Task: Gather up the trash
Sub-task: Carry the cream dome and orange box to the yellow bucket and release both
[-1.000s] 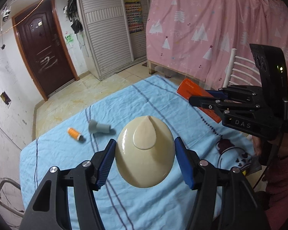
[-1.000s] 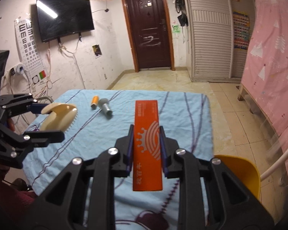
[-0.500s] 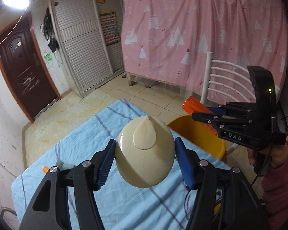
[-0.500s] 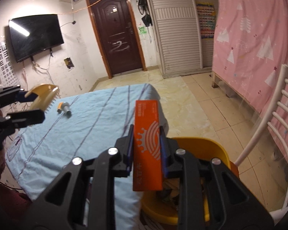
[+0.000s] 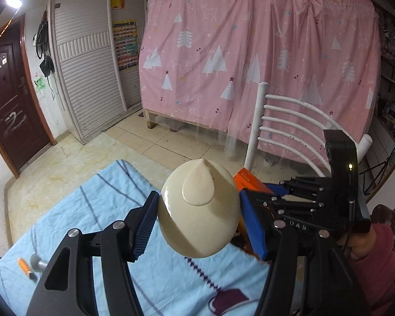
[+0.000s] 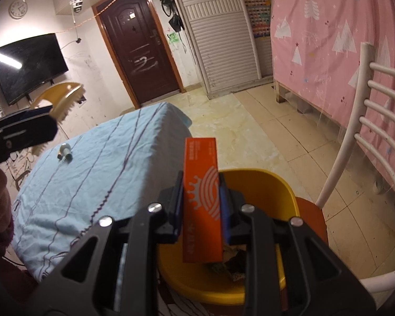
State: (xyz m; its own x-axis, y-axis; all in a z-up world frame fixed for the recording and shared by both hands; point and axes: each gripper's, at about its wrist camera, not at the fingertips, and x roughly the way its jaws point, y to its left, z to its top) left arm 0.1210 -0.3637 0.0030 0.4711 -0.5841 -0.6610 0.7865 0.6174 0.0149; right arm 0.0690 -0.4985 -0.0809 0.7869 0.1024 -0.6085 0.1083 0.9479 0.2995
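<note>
Meanwhile, the left gripper holds a cream brush above the blue-clothed table. Further right, the right gripper clamps an orange box, its long axis running forward over the yellow bin directly below; this hand looks nearer the drop.

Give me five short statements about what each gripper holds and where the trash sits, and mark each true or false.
1. The right gripper is shut on the orange box. True.
2. The left gripper is empty. False: it grips the cream brush.
3. The orange box hangs over the yellow bin. True.
4. The yellow bin stands on the blue cloth. False: it stands on a chair seat beside the table.
5. Two small items lie on the cloth. True.
</note>
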